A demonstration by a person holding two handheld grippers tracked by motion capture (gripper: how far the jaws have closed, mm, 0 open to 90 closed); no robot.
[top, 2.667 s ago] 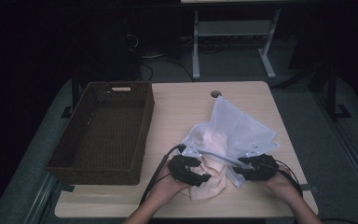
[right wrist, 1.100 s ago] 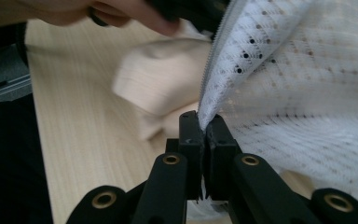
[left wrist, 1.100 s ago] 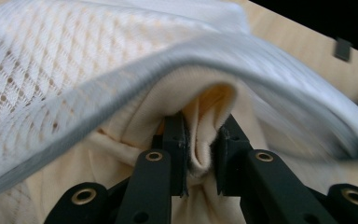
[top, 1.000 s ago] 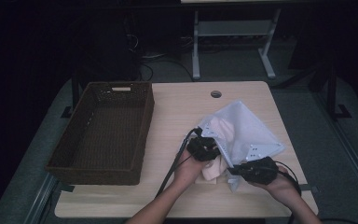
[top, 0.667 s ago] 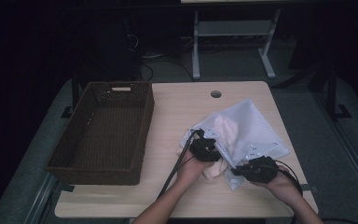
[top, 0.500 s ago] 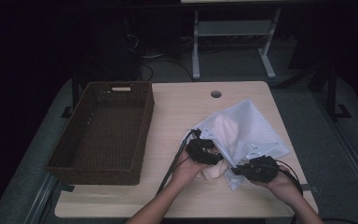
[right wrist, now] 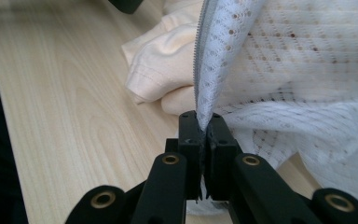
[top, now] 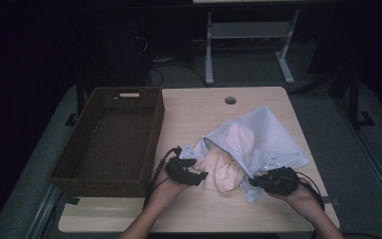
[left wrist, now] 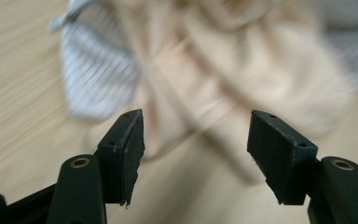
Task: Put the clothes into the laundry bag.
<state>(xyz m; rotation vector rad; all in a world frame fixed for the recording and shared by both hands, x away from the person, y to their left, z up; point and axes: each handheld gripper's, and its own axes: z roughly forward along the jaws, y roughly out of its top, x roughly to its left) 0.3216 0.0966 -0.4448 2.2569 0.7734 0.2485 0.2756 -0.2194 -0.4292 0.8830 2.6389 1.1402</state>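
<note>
Wooden table [top: 199, 119]; right gripper [right wrist: 204, 133] pinches mesh bag [right wrist: 307, 79]; left gripper [left wrist: 193, 135], just opened, faces cloth [left wrist: 223, 70].

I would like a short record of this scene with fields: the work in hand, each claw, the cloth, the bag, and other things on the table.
work: peach cloth half inside a white mesh zip bag
left claw: open, jaws just been opening, nothing between them, pointing at the cloth
right claw: shut on the bag's zip edge
peach cloth: crumpled, partly out of the bag's mouth
white mesh zip bag: lying on the light wooden table
dark wicker basket: left side of table
</note>
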